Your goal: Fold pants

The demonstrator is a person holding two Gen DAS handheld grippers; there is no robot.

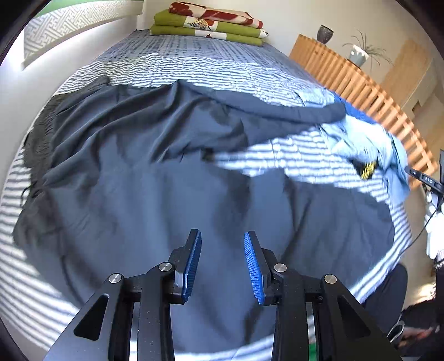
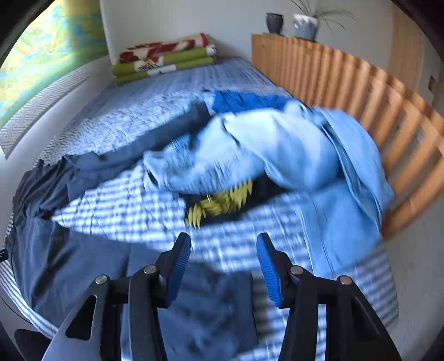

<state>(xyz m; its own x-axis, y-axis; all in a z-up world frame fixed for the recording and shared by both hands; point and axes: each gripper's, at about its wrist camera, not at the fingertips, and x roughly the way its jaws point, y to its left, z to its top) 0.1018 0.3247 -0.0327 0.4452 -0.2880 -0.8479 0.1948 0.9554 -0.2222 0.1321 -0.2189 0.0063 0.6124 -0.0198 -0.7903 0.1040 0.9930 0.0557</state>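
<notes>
Bed (image 1: 194, 66): I see its blue-and-white striped cover filling most of both views, running from the lower edge up to the top centre.
Pants (image 1: 155, 177): dark navy, spread rumpled over the cover; they take the centre and left of the left wrist view, one leg trailing toward the upper right. In the right wrist view they lie at lower left (image 2: 69, 250).
Slatted wood panel (image 2: 347, 91): along the right side of the bed, upper right in both frames.
Pile of light blue clothes (image 2: 291, 155): centre right in the right wrist view (blurred, with something yellow and black tucked beneath it).
Folded blankets (image 1: 208, 25): green and red-white, stacked at the far end of the bed, top centre.
Left gripper (image 1: 222, 258): low centre of its frame, above the navy cloth; jaws partly apart, nothing between the blue pads that I can see.
Right gripper (image 2: 223, 263): low centre of its frame, jaws standing wider, empty, over the edge where pants meet striped cover.
Two pots (image 2: 291, 22): on top of the wood panel, one with a plant.
</notes>
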